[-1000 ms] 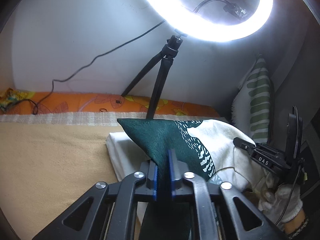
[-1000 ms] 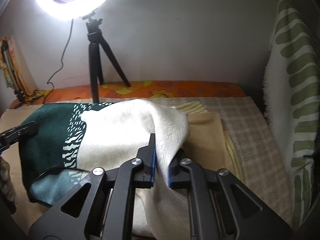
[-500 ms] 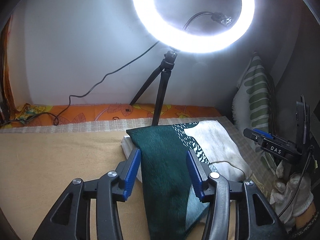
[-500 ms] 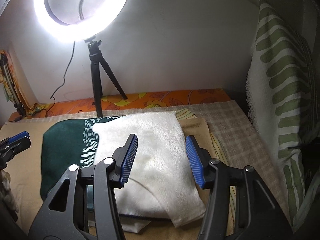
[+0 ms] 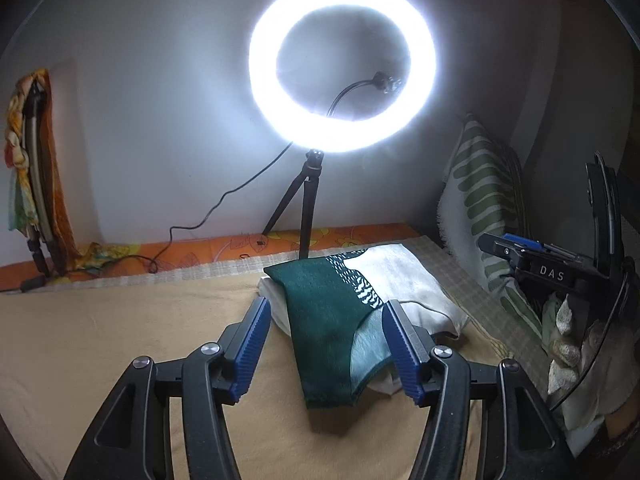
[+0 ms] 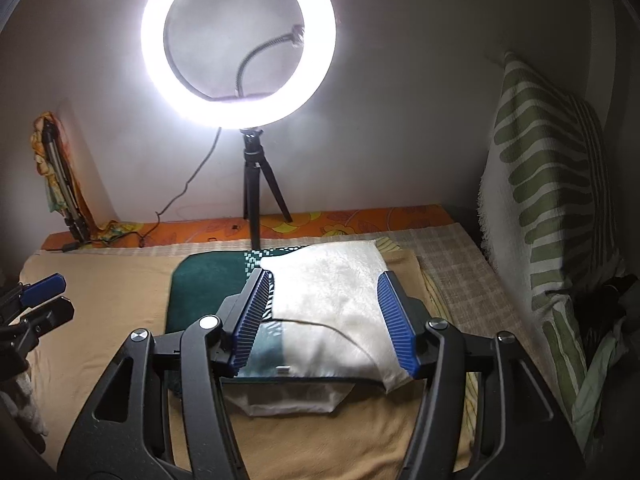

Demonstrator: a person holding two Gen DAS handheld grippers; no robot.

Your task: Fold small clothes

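Observation:
A small garment, dark green (image 5: 324, 320) on one half and cream (image 6: 332, 292) on the other, lies folded flat on the tan blanket (image 5: 120, 340). It rests on top of a white folded cloth (image 6: 288, 400). My left gripper (image 5: 326, 344) is open and empty, raised just in front of the green end. My right gripper (image 6: 328, 316) is open and empty, raised over the cream half. The right gripper also shows at the right of the left wrist view (image 5: 532, 264), and the left gripper at the left of the right wrist view (image 6: 40, 292).
A lit ring light on a black tripod (image 5: 308, 200) stands behind the garment, its cable (image 5: 208, 216) trailing left. A green-striped pillow (image 6: 548, 200) leans at the right. A folded tripod with orange cloth (image 5: 32, 184) leans at the far left wall.
Both grippers have let go of the garment and opened. It has dropped flat onto the blanket, and both grippers have pulled back and up.

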